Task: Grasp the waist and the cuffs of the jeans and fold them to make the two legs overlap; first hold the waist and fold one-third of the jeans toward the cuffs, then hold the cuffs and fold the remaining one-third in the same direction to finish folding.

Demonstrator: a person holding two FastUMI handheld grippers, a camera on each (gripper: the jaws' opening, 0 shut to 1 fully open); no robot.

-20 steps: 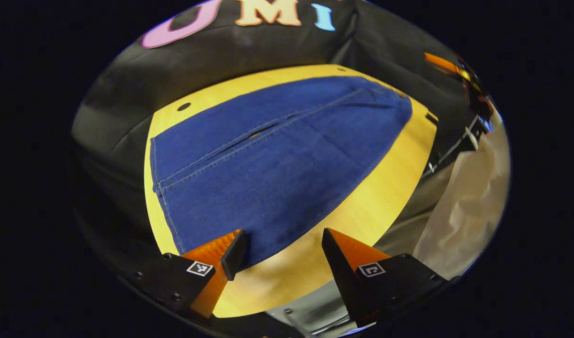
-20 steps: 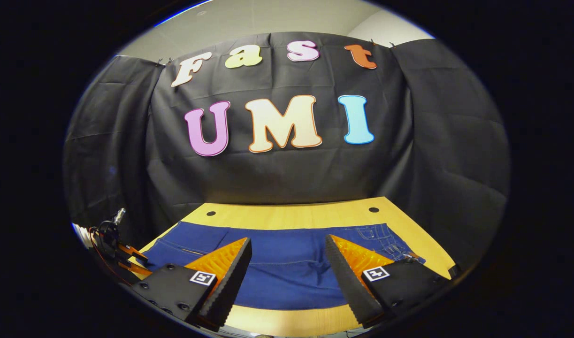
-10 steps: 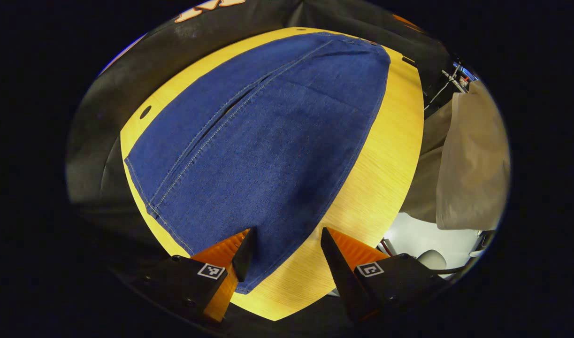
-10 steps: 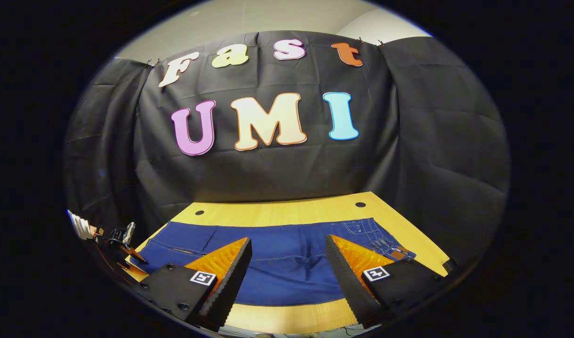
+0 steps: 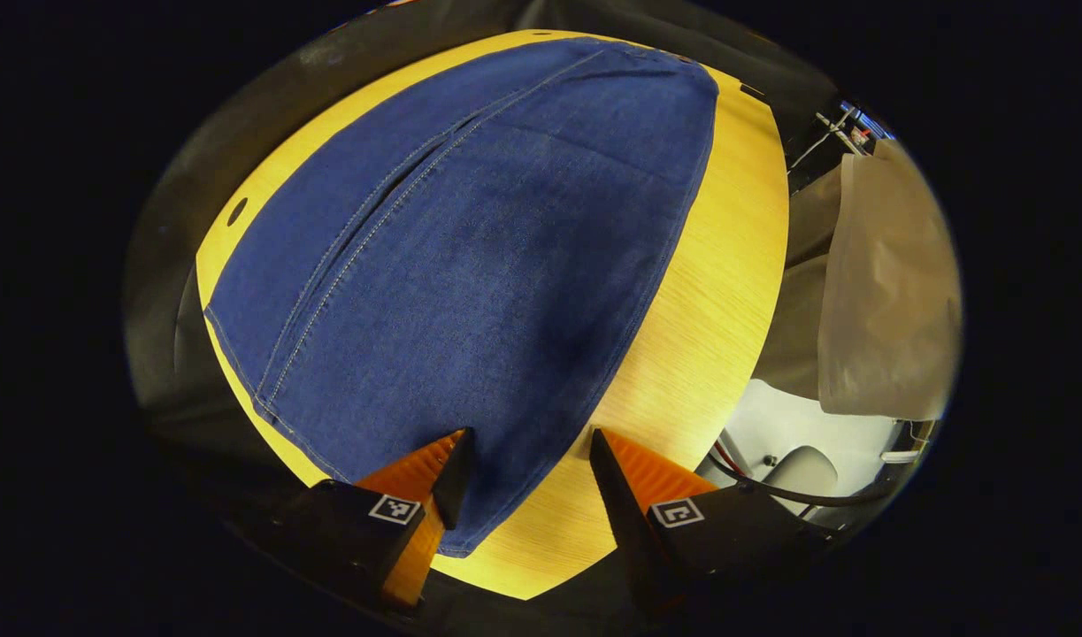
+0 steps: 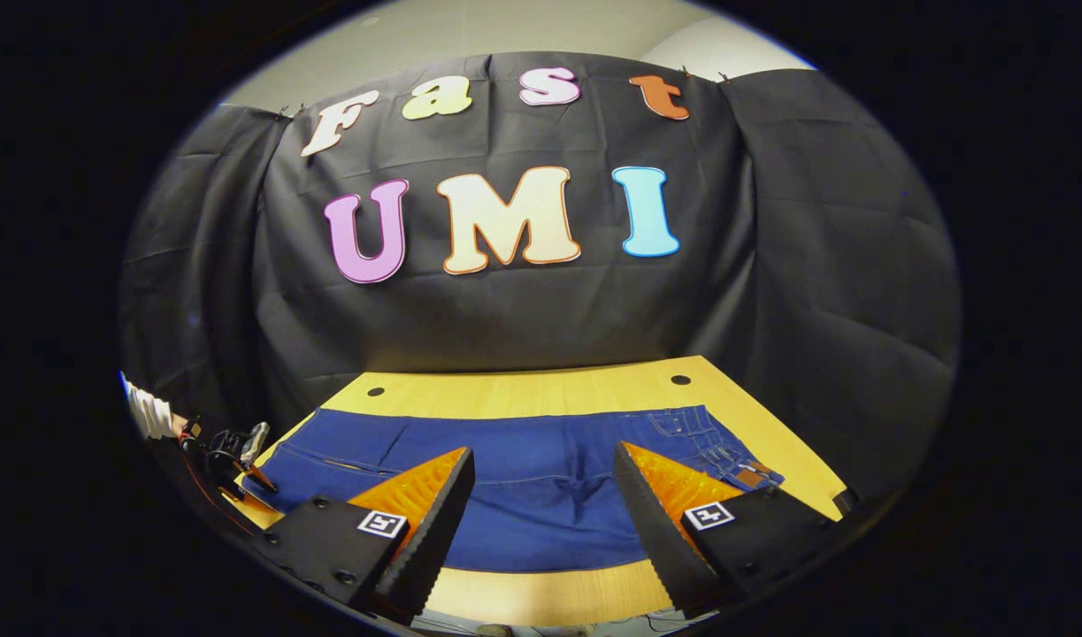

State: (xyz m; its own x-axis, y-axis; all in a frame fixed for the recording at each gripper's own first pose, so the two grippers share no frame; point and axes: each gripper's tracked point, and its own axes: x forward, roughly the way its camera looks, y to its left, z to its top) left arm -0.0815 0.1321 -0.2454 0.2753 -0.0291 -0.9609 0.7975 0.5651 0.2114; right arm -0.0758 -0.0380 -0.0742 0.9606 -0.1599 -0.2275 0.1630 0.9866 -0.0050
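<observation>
Lying flat on the yellow wooden worktop [image 5: 726, 265], your blue jeans [image 5: 470, 265] are spread out with both legs side by side, the inseam stitching running up between them in the left gripper view. The cuff end sits right by your left claw [image 5: 523, 460], which hangs just above it with its fingers spread apart, one over the denim and one over bare wood past the leg's edge. Nothing's pinched between them.

In the right gripper view the jeans [image 6: 541, 495] run across the worktop [image 6: 523, 394], waist with the belt loops and leather patch off to the right. Your right claw [image 6: 545, 495] is wide open too, hovering over the near edge of the denim. Far left there you can spot the other gripper and a white sleeve [image 6: 147, 414].
</observation>
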